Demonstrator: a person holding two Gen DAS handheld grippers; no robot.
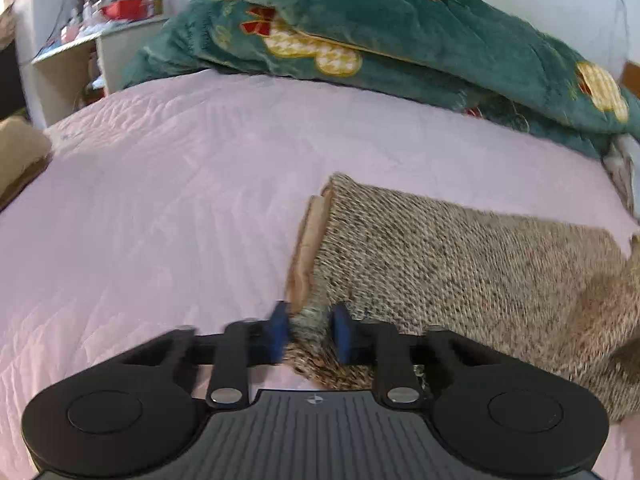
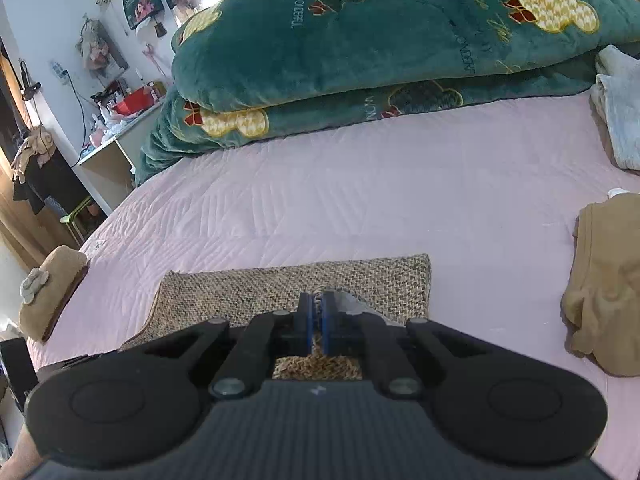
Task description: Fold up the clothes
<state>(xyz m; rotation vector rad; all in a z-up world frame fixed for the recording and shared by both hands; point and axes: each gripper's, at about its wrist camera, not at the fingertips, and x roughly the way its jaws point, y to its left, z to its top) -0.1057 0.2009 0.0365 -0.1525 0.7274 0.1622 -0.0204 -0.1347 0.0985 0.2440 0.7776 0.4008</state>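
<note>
A speckled brown-grey knit garment (image 1: 460,264) lies partly folded on the pink bedspread (image 1: 180,200), its tan lining showing at the left edge. My left gripper (image 1: 310,334) has its blue pads around a bunched near corner of the knit, a gap between them filled with fabric. In the right wrist view the same knit (image 2: 280,284) lies as a flat band across the bed (image 2: 360,184). My right gripper (image 2: 318,320) is shut tight on the knit's near edge.
A folded green plush blanket (image 2: 380,52) fills the back of the bed. A tan garment (image 2: 608,292) and a grey one (image 2: 620,120) lie at the right. A brown cushion (image 2: 52,288) sits at the left bed edge, a cluttered desk (image 2: 120,120) beyond.
</note>
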